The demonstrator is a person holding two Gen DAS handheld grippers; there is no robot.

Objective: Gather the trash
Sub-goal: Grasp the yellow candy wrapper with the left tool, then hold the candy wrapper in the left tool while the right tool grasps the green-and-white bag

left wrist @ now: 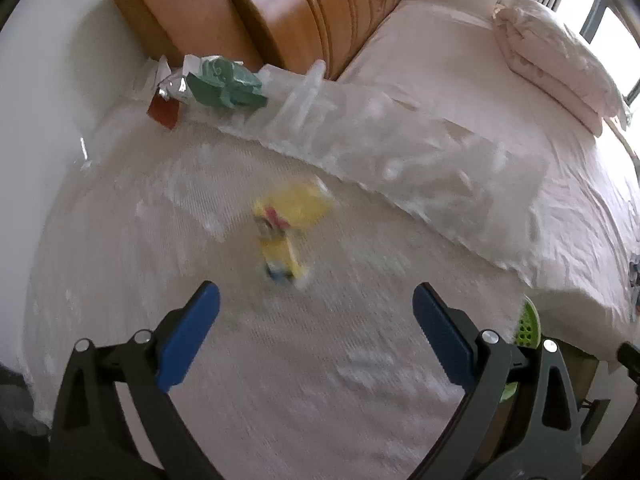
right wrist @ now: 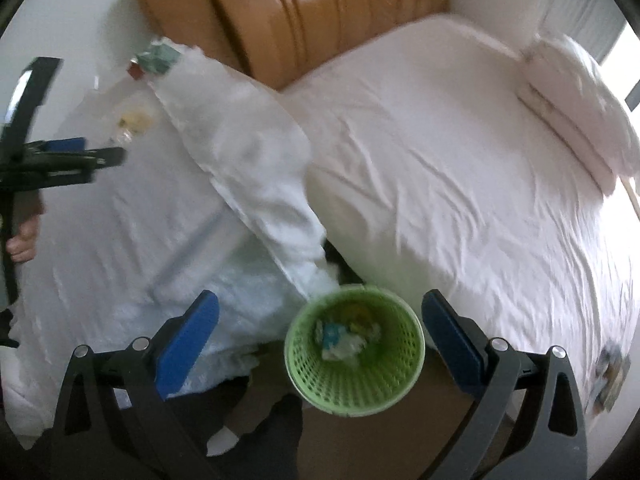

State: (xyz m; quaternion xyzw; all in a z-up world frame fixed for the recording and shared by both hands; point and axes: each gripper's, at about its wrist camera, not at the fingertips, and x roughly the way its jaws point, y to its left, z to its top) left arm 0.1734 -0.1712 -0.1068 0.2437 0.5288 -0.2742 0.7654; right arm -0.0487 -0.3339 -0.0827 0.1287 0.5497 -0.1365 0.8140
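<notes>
In the left wrist view the left gripper has its blue-padded jaws spread wide with nothing between them. Just above the gap, at the centre of the frame, lies a crumpled yellow plastic wrapper with red and blue print, blurred, resting on the white textured bedspread. It looks feather-light, thin and limp, probably slick, so the jaws should close on a raised fold or the bunched middle rather than a flat edge, and press slightly into the soft cover to catch it. Nothing about it seems fragile.

In the right wrist view the right gripper is likewise spread and empty, hanging over the round green mesh plastic wastebasket at lower centre, which stands on the floor beside the bed and already holds several scraps, too jumbled to count.

Counted on the bed: one yellow wrapper; at the upper left of the left wrist view, one green crumpled packet and one silver-and-red foil packet, lying close together by the brown wooden headboard; that makes three pieces still out. A long clear plastic sheet runs diagonally across the bed, and one folded pale duvet sits at the upper right. There is one basket.
</notes>
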